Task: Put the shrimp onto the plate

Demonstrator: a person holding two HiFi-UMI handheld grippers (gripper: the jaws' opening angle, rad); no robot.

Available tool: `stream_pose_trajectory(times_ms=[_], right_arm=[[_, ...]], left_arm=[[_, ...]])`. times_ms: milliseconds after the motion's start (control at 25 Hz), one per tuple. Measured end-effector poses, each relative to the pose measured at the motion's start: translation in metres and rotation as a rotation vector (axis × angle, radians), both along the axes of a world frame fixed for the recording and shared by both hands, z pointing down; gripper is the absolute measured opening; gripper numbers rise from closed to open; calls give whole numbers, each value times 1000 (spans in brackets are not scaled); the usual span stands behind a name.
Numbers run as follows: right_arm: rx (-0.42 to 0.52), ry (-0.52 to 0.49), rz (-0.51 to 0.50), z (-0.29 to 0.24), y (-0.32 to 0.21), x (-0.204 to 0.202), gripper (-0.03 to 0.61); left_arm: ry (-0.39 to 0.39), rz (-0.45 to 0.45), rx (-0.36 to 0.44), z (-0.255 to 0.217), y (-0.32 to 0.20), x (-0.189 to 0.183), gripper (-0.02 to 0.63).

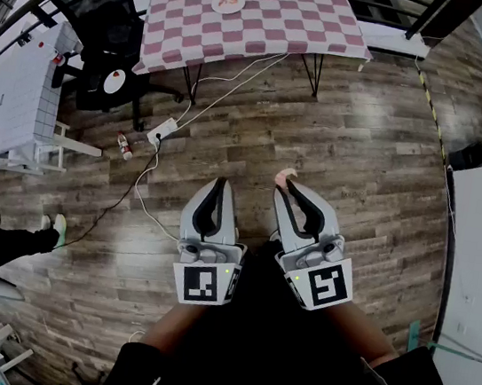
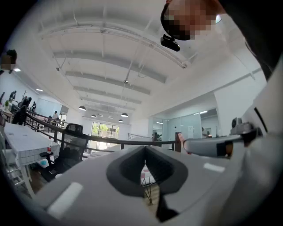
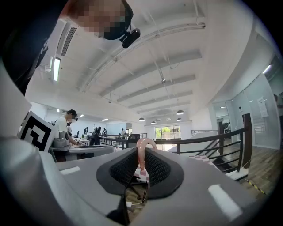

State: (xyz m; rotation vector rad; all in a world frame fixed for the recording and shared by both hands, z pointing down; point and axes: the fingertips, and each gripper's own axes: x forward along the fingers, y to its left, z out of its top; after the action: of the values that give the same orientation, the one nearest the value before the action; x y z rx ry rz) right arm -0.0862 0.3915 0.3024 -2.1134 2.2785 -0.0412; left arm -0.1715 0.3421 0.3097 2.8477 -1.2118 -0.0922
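Two tongs hang over the wood-plank floor (image 1: 362, 160). The right tongs (image 1: 289, 184) pinch one pink curved shrimp (image 3: 141, 154). The left tongs (image 1: 218, 185) are closed and empty. One round white plate (image 1: 227, 3) sits well apart on the pink-checked tabletop (image 1: 283, 32).

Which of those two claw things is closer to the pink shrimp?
Right. The right gripper is clamped on the shrimp; the left gripper sits off to its left, shut, touching nothing.

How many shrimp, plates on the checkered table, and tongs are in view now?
Shrimp: 1, held in the right tongs
Plate on the checkered table: 1
Tongs: 2, the left tongs and the right tongs
Total: 4
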Motion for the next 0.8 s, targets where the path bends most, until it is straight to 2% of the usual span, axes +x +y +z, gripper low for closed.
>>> stream_pose_trajectory(times_ms=[120, 280, 800], right_arm=[[-29, -2, -10, 3, 2, 4, 49], [-14, -48, -41, 1, 7, 6, 49], [-3, -30, -20, -1, 18, 24, 49]], left_arm=[[3, 4, 0, -1, 0, 5, 9], [-3, 29, -17, 5, 5, 13, 9], [-3, 13, 2, 0, 17, 28, 9]])
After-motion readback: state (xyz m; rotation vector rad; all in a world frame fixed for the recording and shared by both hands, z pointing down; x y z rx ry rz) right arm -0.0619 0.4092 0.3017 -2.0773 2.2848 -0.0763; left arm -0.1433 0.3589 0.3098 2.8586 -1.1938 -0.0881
